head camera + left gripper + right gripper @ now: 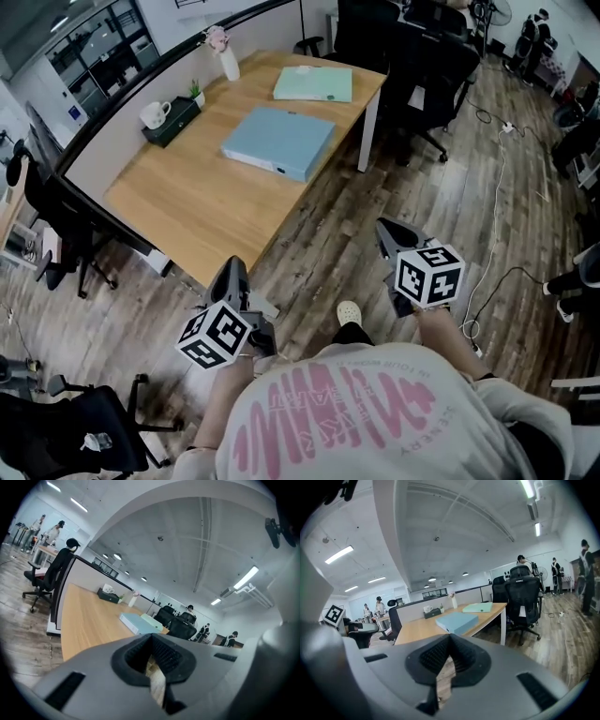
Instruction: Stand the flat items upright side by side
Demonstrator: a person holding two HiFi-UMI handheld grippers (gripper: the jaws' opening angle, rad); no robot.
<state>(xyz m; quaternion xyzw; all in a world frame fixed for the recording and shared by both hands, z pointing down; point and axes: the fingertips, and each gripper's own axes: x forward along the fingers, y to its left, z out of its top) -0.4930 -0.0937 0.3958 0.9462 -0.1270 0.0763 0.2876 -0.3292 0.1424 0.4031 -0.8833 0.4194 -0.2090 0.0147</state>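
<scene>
Nearest: the person's pale shirt (pixel 375 422) with large pink lettering, upside down from the head view and not legible; one light shoe (pixel 349 312) on the wood floor (pixel 309 244) just ahead.

Left gripper (pixel 232 274): jaws clenched together, nothing between them; its marker cube shows black-and-white squares only, no text; held over the floor just short of the table's near corner.

Right gripper (pixel 394 236): jaws likewise pressed closed and empty; held over the floor, off the table's right side.

Wooden table (pixel 178 211): blue binder (pixel 278 142) lies flat near the middle; a small pale label on its near edge, too small to read.

Beyond it, toward the far right corner, green folder (pixel 313 84) also lies flat, apart from the blue one; no readable marking.

Along the far left edge by the partition: dark box (pixel 173 124) with a white mug (pixel 155 114) on top; small plant (pixel 196 91) beside; white vase (pixel 228 62) with a pink flower farther along.

Past the table: black office chair (pixel 431 75); white cable (pixel 497 197) trailing across the floor.
</scene>
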